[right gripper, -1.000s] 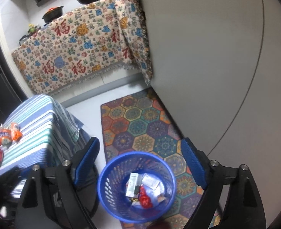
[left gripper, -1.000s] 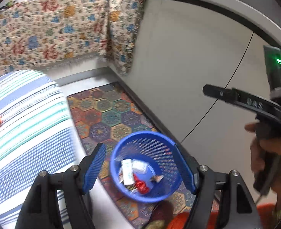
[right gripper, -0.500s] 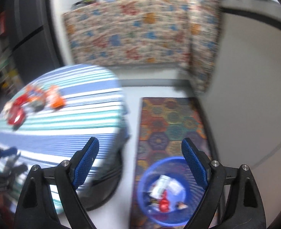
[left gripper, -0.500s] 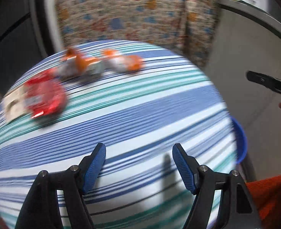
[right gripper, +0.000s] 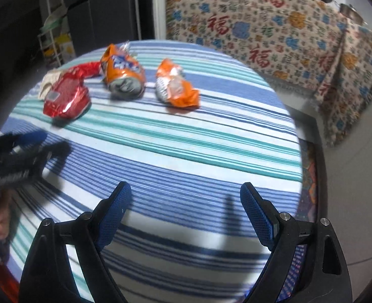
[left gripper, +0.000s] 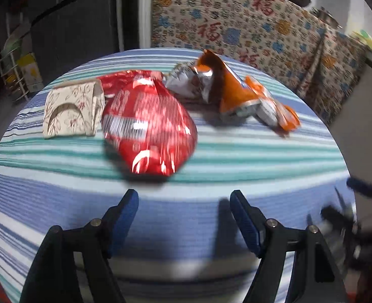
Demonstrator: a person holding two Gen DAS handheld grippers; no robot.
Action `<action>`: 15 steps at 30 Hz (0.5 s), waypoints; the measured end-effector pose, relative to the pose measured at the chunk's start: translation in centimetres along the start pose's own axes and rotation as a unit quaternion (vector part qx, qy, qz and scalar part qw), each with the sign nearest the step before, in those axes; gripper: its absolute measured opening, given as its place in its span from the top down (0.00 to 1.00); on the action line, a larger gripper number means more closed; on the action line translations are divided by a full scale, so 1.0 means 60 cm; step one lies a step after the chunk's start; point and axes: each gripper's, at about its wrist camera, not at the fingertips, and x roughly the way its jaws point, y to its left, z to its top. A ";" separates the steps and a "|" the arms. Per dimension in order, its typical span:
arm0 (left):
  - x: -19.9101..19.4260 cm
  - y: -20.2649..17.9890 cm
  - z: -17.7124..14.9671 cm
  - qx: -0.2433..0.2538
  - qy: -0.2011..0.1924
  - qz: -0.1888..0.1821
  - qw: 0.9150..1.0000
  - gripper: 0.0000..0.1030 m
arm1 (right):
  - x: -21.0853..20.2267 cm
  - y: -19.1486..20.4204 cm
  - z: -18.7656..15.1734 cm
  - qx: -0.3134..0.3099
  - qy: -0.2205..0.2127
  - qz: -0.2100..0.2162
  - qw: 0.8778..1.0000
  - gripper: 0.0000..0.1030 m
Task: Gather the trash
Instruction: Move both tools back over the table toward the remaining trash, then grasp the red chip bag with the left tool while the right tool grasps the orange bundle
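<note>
Trash lies on the round striped table (left gripper: pixel 211 166): a red foil bag (left gripper: pixel 148 126), a beige patterned paper box (left gripper: pixel 72 111), a crushed orange can (left gripper: pixel 206 78) and an orange wrapper (left gripper: pixel 269 106). My left gripper (left gripper: pixel 183 209) is open and empty, just short of the red bag. In the right wrist view the red bag (right gripper: pixel 67 96), orange can (right gripper: pixel 122 73) and orange wrapper (right gripper: pixel 176 88) lie at the far side of the table (right gripper: pixel 186 151). My right gripper (right gripper: pixel 186 202) is open and empty over the near blue stripes. The left gripper (right gripper: pixel 16 149) shows blurred at left.
A cloth-covered counter (right gripper: pixel 261 25) with Chinese characters stands behind the table, with pans on top. A dark fridge (left gripper: pixel 79 20) and wire rack (left gripper: pixel 16 68) stand at the left. A patterned rug (right gripper: pixel 309 176) shows right of the table. The trash basket is out of view.
Both grippers swung from the blue basket on the rug up to the striped table. The left gripper has closed in on the red bag. Both stayed open and empty.
</note>
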 end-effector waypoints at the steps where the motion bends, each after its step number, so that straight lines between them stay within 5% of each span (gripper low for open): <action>1: 0.008 0.002 0.009 -0.006 -0.004 0.013 1.000 0.25 | 0.005 0.004 0.001 -0.003 0.003 -0.001 1.000 0.14; 4: 0.025 0.013 0.030 -0.022 -0.006 0.041 0.999 0.25 | 0.020 0.008 0.005 -0.007 0.014 -0.001 1.000 0.14; 15: -0.004 0.138 0.029 0.034 -0.001 0.001 0.999 0.25 | 0.047 0.014 0.022 -0.016 0.034 -0.005 0.999 0.06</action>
